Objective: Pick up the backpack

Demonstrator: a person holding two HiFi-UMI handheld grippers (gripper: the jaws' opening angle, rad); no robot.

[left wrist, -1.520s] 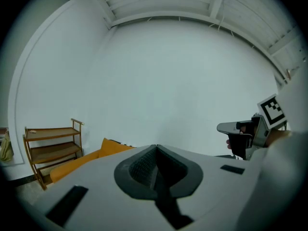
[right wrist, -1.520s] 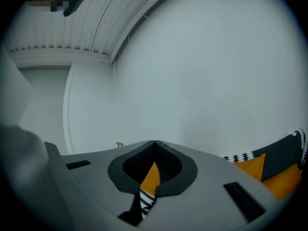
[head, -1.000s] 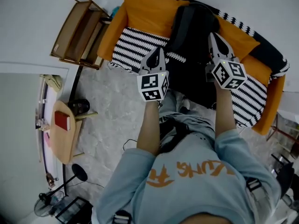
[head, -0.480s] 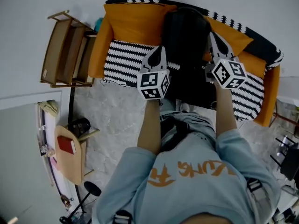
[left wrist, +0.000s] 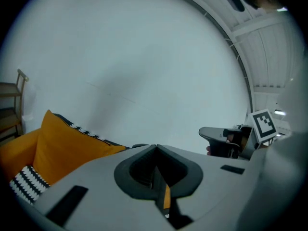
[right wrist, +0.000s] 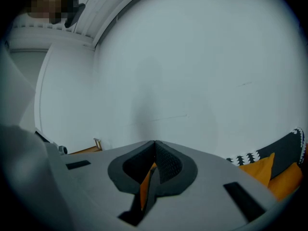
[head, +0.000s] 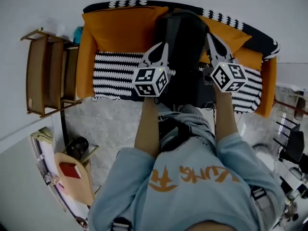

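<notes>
Holds left claw (head: 162, 46) and right claw (head: 210, 36) clenched on nothing, side by side and apart. Flanks the black backpack (head: 185, 35), propped upright between the two claws on the orange sofa (head: 86, 66), against its back cushions.

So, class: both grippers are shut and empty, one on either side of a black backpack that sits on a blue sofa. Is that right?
Not quite. The sofa is orange, not blue, as the head view shows. The rest stands: the left gripper and the right gripper are shut and empty, one on either side of the black backpack that sits on it.
</notes>
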